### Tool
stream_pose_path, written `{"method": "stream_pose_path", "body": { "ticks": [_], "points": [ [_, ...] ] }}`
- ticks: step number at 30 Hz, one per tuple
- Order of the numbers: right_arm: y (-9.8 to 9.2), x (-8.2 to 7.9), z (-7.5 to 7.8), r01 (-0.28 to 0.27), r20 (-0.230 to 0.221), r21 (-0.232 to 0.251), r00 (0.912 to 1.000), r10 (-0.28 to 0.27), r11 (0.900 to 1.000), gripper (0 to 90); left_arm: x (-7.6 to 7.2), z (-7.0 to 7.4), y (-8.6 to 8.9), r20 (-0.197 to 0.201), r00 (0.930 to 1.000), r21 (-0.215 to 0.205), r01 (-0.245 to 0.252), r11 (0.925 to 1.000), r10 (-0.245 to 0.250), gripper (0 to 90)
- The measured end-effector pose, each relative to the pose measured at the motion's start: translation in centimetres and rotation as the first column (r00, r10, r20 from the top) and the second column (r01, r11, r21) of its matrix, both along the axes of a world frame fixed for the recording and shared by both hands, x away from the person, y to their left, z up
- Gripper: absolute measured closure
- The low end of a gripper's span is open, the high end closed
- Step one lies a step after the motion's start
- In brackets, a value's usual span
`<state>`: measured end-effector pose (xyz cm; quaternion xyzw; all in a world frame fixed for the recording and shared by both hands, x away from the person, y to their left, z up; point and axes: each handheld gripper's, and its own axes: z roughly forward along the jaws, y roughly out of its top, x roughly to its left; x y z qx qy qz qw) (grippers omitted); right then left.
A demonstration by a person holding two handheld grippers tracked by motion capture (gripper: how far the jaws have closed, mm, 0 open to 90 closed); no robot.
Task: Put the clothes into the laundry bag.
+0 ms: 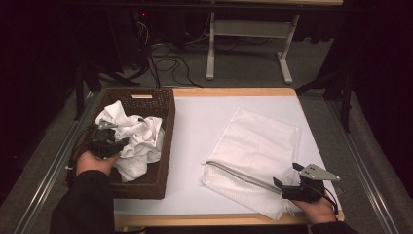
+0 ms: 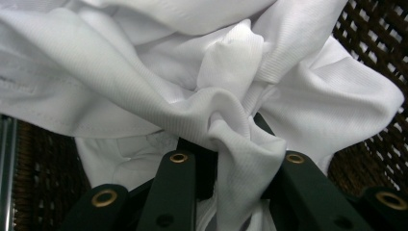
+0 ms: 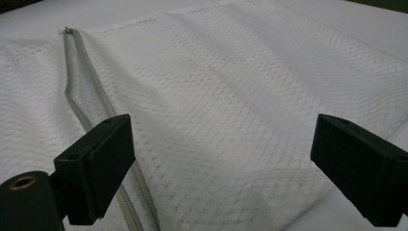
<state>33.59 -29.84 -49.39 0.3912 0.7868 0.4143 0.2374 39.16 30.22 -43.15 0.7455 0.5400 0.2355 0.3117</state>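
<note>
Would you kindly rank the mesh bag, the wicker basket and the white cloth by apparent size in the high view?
1. mesh bag and wicker basket: too alike to rank.
2. white cloth: clearly smallest.

Hidden and cut off
White cloth buries the left hand-held gripper pads; mesh bag overruns the right gripper view's edges.

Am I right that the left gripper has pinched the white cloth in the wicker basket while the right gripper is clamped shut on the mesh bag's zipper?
Not quite: the right gripper stands open over the mesh bag, its zipper ungripped, as the right gripper view shows. The left gripper does pinch the white cloth in the wicker basket.
</note>
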Motion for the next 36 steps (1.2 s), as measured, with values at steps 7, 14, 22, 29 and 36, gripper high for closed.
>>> {"method": "stream_pose_path", "body": {
  "ticks": [7,14,22,29,36],
  "points": [
    [0.0,0.0,0.0,-0.001,0.002,0.001,1.0,0.001,1.0,8.8,-0.9,0.5,0.2,0.095,0.9954,-0.029,-0.002,0.9996,0.005,76.5],
    [0.0,0.0,0.0,0.001,0.005,0.0,1.0,-0.001,1.0,8.9,-2.1,1.2,0.6,0.233,0.9709,-0.053,-0.042,0.9977,0.053,76.6],
    [0.2,0.0,0.0,-0.001,0.005,-0.01,1.0,0.001,1.0,8.9,-2.3,1.4,0.7,0.24,0.9699,-0.079,-0.025,0.9965,0.044,76.4],
    [0.0,0.1,0.0,0.006,0.003,-0.003,1.0,-0.006,1.0,8.9,-3.2,2.6,1.3,0.263,0.9637,-0.092,-0.023,0.9955,0.046,76.5],
    [-0.2,-0.1,0.1,0.009,0.009,0.007,0.9999,-0.009,1.0,8.9,-5.3,4.7,0.4,0.365,0.9296,-0.078,-0.023,0.9967,0.05,76.6]
  ]
}}
